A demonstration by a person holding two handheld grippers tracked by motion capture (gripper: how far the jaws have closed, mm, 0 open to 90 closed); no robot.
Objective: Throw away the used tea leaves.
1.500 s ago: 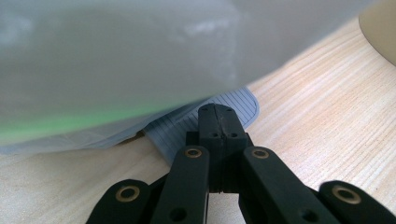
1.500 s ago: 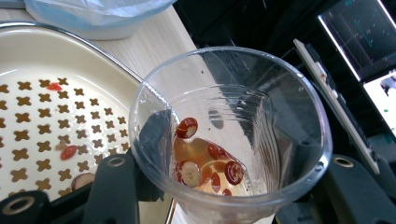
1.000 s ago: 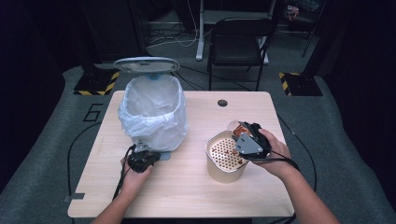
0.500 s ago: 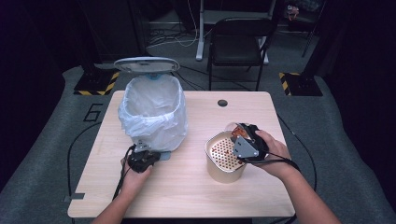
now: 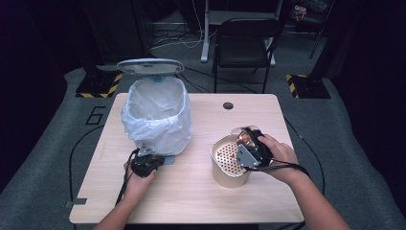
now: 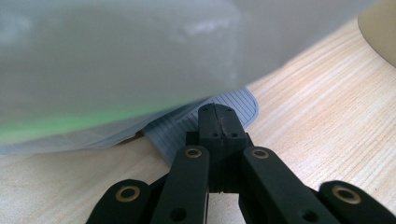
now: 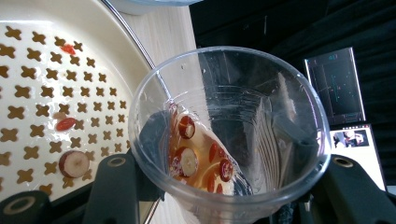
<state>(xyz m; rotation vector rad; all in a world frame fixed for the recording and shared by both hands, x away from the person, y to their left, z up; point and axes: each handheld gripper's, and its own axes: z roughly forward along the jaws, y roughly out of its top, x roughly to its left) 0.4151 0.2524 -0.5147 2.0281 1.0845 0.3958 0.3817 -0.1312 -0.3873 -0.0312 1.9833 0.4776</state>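
My right gripper (image 5: 247, 145) is shut on a clear plastic cup (image 5: 243, 135), tipped toward a beige pot (image 5: 229, 171) with a perforated strainer insert (image 5: 229, 152). In the right gripper view the cup (image 7: 229, 116) sits between the jaws of my right gripper (image 7: 229, 191) and holds amber liquid with fruit slices and red berries (image 7: 198, 158). A few pieces lie on the strainer (image 7: 42, 93). My left gripper (image 5: 152, 160) is at the foot of a white-lined bin (image 5: 155, 115). Its shut tips (image 6: 215, 116) rest on the grey ribbed pedal (image 6: 238, 105).
The bin's lid (image 5: 150, 65) stands open behind it. The wooden table (image 5: 201, 201) has a small dark round hole (image 5: 228, 105) near its far edge. A black chair (image 5: 244, 43) stands beyond the table. Cables trail from both grippers.
My right gripper has shifted a little left and tipped the cup further over the strainer. The left gripper has stayed on the pedal.
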